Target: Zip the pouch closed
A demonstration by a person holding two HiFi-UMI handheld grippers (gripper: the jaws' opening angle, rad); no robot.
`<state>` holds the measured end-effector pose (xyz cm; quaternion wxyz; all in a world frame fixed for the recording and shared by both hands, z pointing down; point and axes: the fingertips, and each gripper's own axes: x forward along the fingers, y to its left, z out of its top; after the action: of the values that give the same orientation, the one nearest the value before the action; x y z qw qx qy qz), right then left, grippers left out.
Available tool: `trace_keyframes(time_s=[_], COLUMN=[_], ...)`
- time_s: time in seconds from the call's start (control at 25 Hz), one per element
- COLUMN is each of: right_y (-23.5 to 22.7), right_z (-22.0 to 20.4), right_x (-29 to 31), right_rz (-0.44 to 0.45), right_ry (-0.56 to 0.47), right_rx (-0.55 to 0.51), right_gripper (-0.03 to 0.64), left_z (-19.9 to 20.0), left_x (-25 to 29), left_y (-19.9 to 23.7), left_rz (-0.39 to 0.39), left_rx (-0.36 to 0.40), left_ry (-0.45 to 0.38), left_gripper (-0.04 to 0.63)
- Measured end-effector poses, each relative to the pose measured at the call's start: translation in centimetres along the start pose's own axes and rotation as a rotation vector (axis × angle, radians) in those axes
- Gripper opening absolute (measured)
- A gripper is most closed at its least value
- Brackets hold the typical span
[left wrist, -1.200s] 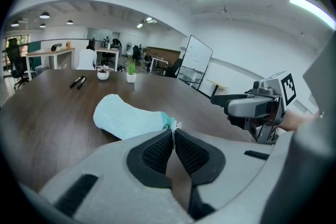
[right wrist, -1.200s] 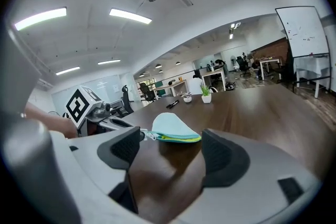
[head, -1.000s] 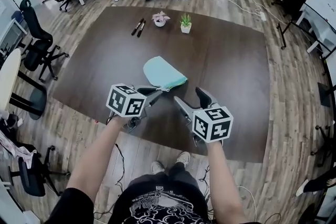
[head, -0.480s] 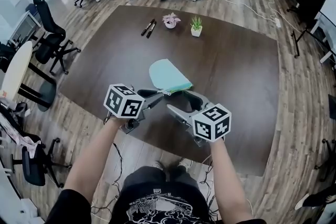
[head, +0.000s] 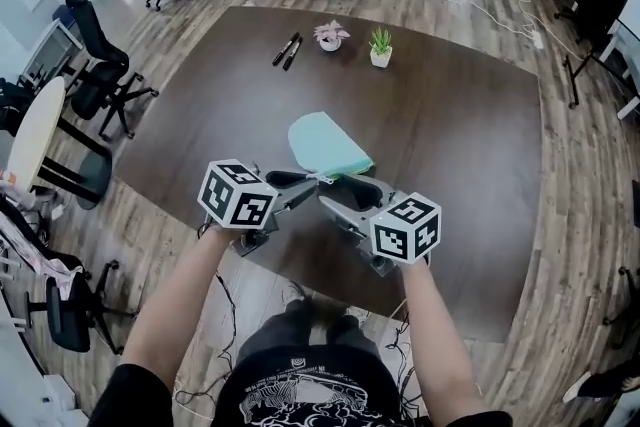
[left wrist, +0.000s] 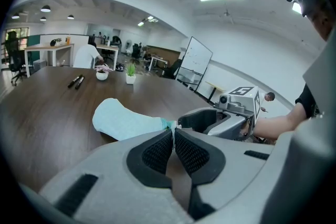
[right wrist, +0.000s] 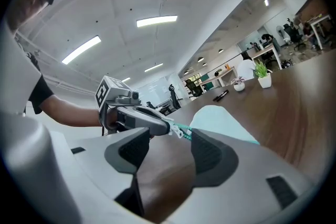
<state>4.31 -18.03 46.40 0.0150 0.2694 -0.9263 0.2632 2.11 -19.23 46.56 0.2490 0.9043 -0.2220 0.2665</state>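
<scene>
So the mint pouch [head: 325, 143] is lying flat on the dark table [head: 450, 115], on my side of it, with its zipper end pointing back at me. It hasn't budged compared to a second ago. My left gripper [head: 318, 181] is in the same spot too, jaws pinched together on the pouch's near corner, right at the end of the zipper.

The right gripper [head: 332, 191] is what changed. A second ago it sat off to the right, angled away from the pouch with the jaws wide. Now it's swung in next to the left one, and the jaws have just been closing. There's a gap between them and they aren't gripping anything. The little white zipper pull [right wrist: 178, 131] sits just ahead of the tips.

The two markers [head: 288, 50] and the two small potted plants [head: 380, 45] are at the far side.
</scene>
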Motion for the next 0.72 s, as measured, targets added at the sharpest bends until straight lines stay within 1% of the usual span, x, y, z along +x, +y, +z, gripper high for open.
trace_keyframes(time_s=[0.24, 0.52, 0.64, 0.72], right_y=[0.0, 0.0, 0.3, 0.2], right_z=[-0.5, -0.4, -0.2, -0.3], right_x=[0.8, 1.1, 1.3, 1.5], right_rz=[0.035, 0.064, 0.078, 0.072], right_ry=[0.013, -0.013, -0.022, -0.017], right_rx=[0.015, 0.053, 0.063, 0.057], right_gripper=[0.225, 0.207, 0.167, 0.166], left_z=[-0.2, -0.7, -0.6, -0.6], left_x=[-0.1, -0.1, -0.1, 0.0], left_y=[0.2, 0.2, 0.4, 0.5], left_rz=[-0.022, -0.039, -0.034, -0.03], left_rx=[-0.022, -0.043, -0.049, -0.051], left_ry=[-0.002, -0.001, -0.002, -0.003], left_gripper=[0.025, 0.025, 0.025, 0.025])
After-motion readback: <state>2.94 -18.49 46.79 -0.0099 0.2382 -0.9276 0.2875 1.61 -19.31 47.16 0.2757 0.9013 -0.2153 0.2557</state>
